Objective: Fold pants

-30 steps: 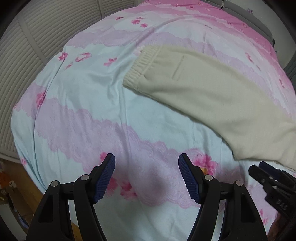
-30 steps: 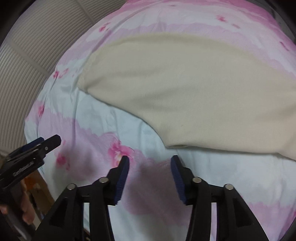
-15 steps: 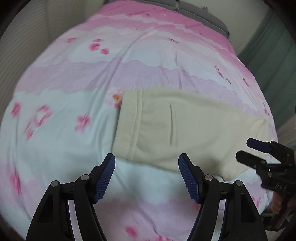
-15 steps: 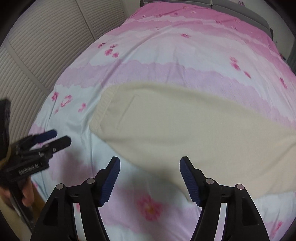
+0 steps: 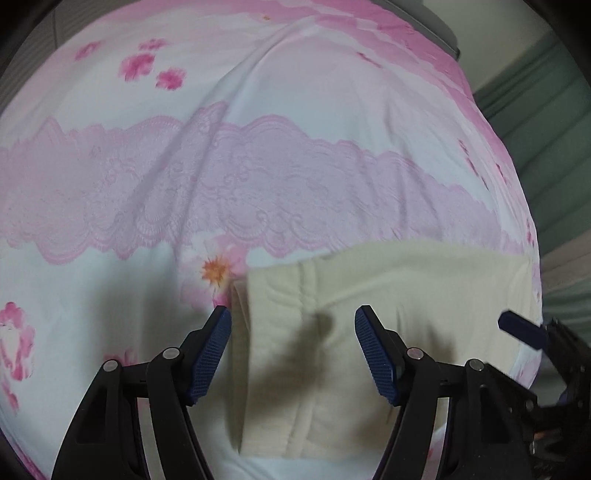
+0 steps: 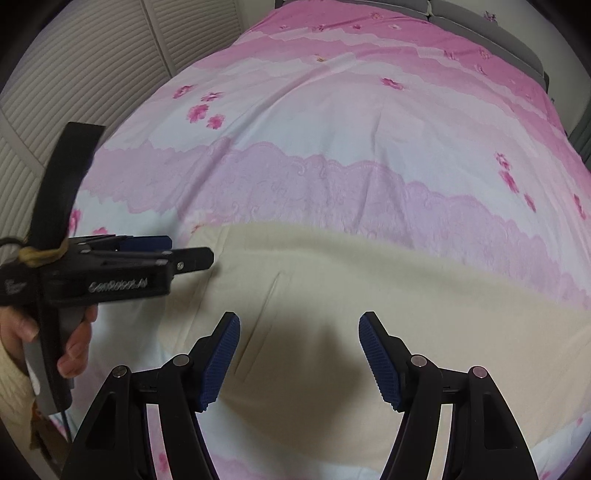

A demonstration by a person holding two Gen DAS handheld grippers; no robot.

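Observation:
Cream pants [image 6: 369, 295] lie flat on a pink and white floral bedspread [image 6: 332, 129], legs together, waistband to the left. In the left wrist view the waistband end [image 5: 280, 354] lies right under my open, empty left gripper [image 5: 293, 350]. My right gripper [image 6: 299, 350] is open and empty, held just above the hip part of the pants near a pocket slit [image 6: 258, 317]. The left gripper also shows in the right wrist view [image 6: 184, 254], over the waistband edge. The right gripper's tip shows at the right in the left wrist view [image 5: 524, 328].
White louvred closet doors [image 6: 92, 74] stand left of the bed. A grey headboard [image 6: 480, 22] is at the far end. A green curtain [image 5: 554, 147] hangs to the right. The bedspread [image 5: 258, 166] stretches beyond the pants.
Both grippers have moved forward and down over the pants. The left one has come over the waistband end, the right one over the hip. The right gripper opened wider a second ago.

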